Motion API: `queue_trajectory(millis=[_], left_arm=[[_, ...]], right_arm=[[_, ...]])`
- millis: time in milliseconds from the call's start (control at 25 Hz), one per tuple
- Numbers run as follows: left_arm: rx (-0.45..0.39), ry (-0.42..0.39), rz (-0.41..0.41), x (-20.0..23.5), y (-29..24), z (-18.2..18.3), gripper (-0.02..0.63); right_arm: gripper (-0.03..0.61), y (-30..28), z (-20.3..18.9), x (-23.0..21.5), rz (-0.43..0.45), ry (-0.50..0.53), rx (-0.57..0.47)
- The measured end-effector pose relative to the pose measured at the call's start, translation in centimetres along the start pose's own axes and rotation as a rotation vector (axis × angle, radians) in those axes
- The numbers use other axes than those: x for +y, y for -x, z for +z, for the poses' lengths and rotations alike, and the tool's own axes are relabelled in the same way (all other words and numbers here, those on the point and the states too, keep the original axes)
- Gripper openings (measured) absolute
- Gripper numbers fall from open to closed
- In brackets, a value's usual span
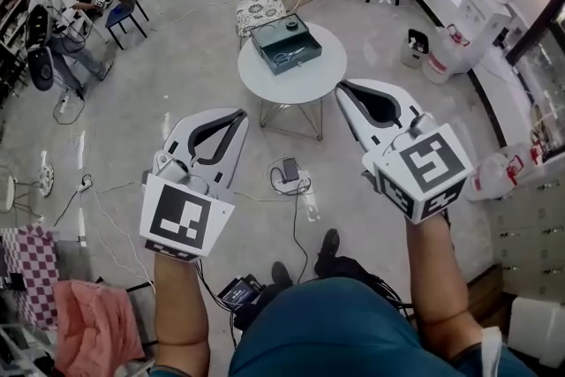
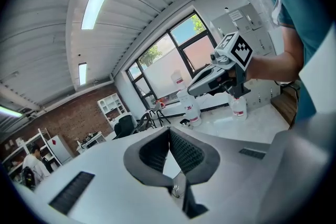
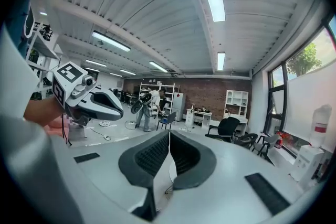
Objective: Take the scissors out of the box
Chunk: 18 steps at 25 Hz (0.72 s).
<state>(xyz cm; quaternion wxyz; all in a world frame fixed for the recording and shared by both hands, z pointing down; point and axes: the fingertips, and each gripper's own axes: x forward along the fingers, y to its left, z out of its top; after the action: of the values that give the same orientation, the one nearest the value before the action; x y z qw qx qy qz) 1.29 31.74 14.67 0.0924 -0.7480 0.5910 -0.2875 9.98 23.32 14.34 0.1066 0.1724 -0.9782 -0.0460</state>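
2 tools (image 1: 238, 116) (image 1: 344, 89) closed, scissors (image 1: 287, 57) faint in box (image 1: 256, 37)

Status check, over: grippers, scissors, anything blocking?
Jaws shut and empty on left gripper and right gripper. Untouched scissors inside open dark grey box on round white table. Nothing blocking the box.

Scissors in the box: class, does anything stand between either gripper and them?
Nothing visible does. The box sits open on the round table, the scissors lying uncovered inside. The left gripper and right gripper, both shut and empty, hang short of the table over floor; only the box's walls ring the scissors.
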Motion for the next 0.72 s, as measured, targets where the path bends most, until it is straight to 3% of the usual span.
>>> queue_trajectory(millis=[440, 720], left_arm=[[0.087, -0.005, 0.058, -1.0, -7.5, 3.7, 0.018], [0.096, -0.029, 0.043, -1.5, -11.3, 5.7, 0.018]], right_arm=[[0.038, -0.7, -1.1, -8.9, 0.100, -0.024, -0.045], [0.038, 0.4, -1.6, -12.2, 0.099, -0.035, -0.061]])
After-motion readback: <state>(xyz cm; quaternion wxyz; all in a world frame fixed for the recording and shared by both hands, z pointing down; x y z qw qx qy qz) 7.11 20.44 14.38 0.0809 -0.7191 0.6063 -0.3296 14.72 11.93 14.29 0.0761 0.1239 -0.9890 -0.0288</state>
